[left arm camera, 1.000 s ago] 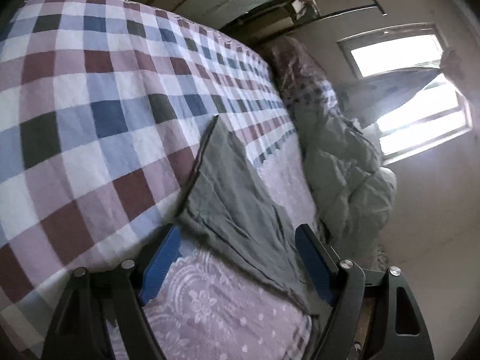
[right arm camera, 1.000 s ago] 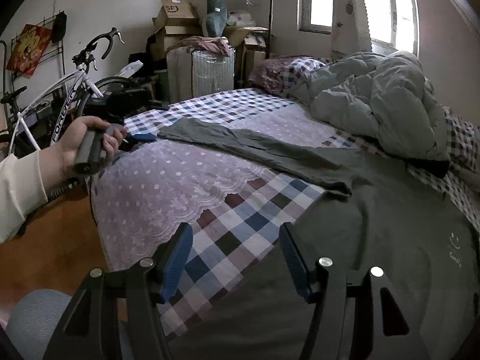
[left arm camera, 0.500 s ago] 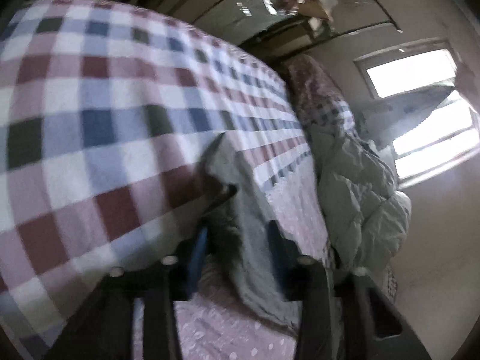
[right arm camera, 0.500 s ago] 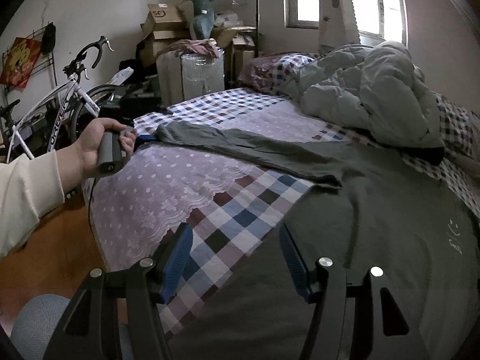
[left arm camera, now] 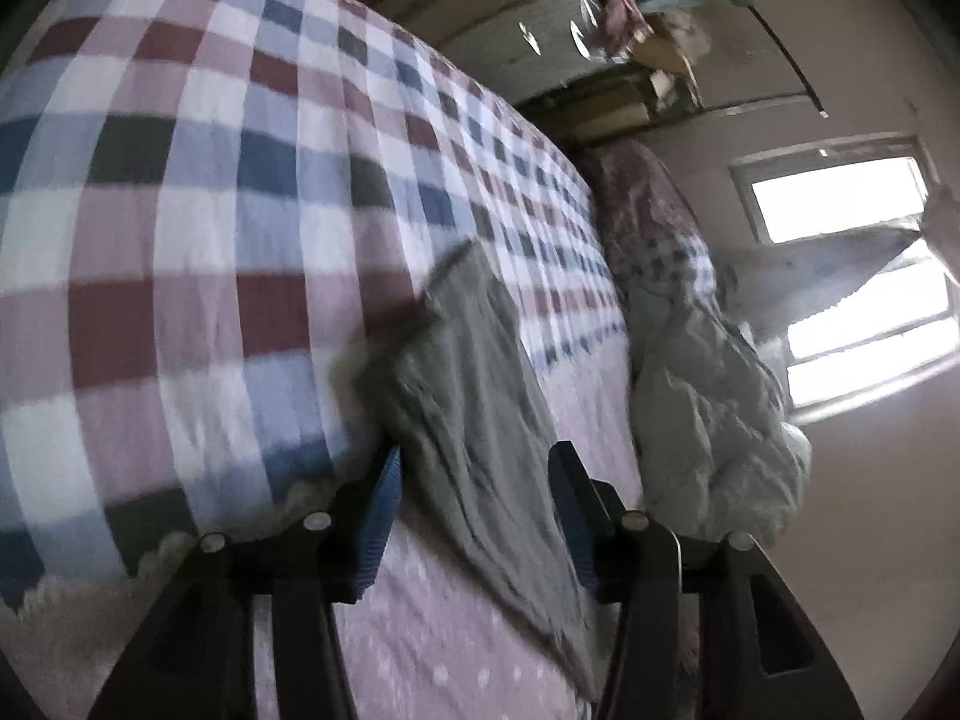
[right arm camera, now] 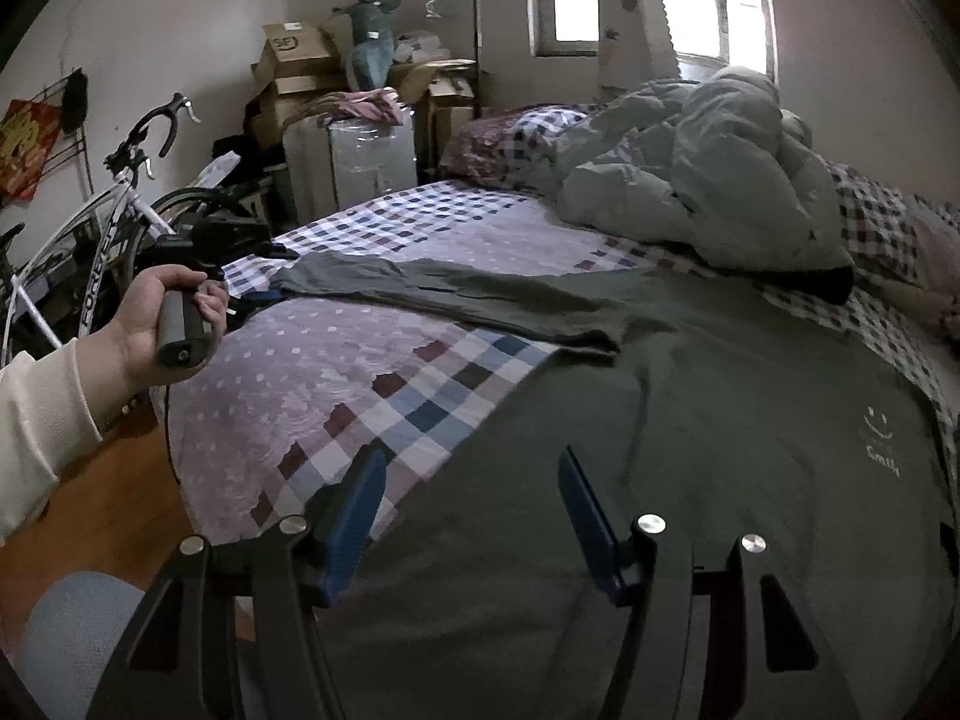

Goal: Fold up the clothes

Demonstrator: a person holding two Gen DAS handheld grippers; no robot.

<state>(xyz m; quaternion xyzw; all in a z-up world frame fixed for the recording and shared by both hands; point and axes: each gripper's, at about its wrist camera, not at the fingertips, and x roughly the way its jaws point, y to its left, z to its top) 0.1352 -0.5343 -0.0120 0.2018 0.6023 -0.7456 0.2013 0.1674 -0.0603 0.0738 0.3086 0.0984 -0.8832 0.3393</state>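
Note:
A grey-green long-sleeved shirt [right arm camera: 690, 420] lies spread on the bed, with a small smile print on its chest. One long sleeve [right arm camera: 456, 294] stretches left toward the bed's edge. In the left wrist view the rumpled sleeve end [left arm camera: 474, 420] lies between the blue pads of my left gripper [left arm camera: 474, 462], whose jaws are opening. A hand holds that left gripper [right arm camera: 270, 276] at the cuff in the right wrist view. My right gripper [right arm camera: 468, 468] hovers open over the shirt's lower body with nothing between its fingers.
The bed has a checked sheet [right arm camera: 432, 402] and a lilac dotted cover [right arm camera: 312, 372]. A crumpled pale duvet [right arm camera: 702, 180] and pillows sit at its head. A bicycle [right arm camera: 114, 222], boxes [right arm camera: 300, 60] and a suitcase stand past the bed. Wooden floor [right arm camera: 90, 492] lies to the left.
My left gripper closed in around the sleeve end, bunching it, and has since widened again. The right wrist view shifted a little along the bed; its jaws kept the same gap.

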